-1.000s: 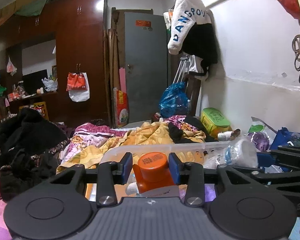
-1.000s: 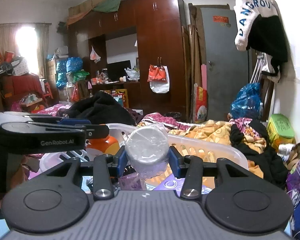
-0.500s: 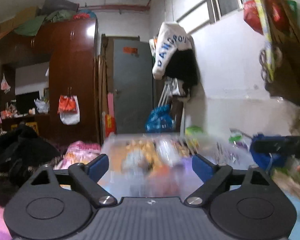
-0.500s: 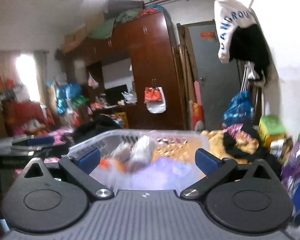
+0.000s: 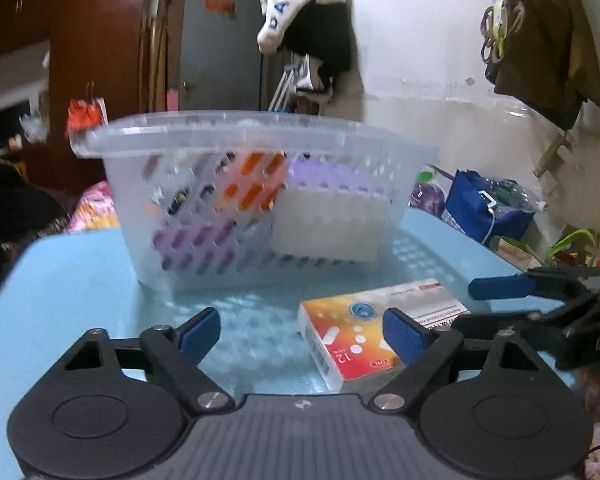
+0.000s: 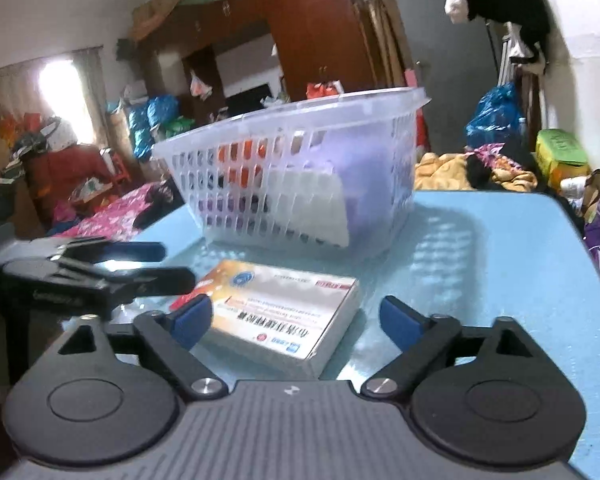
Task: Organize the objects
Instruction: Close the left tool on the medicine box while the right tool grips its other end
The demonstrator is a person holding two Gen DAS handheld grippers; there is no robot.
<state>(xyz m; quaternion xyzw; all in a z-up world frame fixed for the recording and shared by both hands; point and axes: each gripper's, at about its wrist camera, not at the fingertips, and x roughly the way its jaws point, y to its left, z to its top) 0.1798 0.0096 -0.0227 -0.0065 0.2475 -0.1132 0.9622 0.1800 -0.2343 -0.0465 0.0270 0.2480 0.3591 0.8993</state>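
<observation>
A clear plastic basket (image 5: 256, 128) (image 6: 300, 108) stands on the light blue table (image 5: 80, 280) (image 6: 480, 260). Inside it lie an orange bottle (image 5: 256, 184) (image 6: 240, 160), purple items and a white box (image 5: 328, 228) (image 6: 308, 204). An orange and white medicine box (image 5: 360, 332) (image 6: 284, 304) lies flat in front of the basket. My left gripper (image 5: 300, 328) is wide and closing; the box sits partly between its fingers, untouched. My right gripper (image 6: 296, 316) is also closing, with the box between its fingers, near the left one, and not pressed.
Each gripper shows in the other's view: the right gripper (image 5: 488, 304) at the right edge, the left gripper (image 6: 160, 264) at the left. A blue bag (image 5: 488, 212) and plants stand beyond the table's right side. Bedding and clothes (image 6: 480, 168) lie behind.
The left gripper let go of the orange bottle and the right let go of a clear capped bottle over the basket. Both opened wide and dropped to table level by the medicine box.
</observation>
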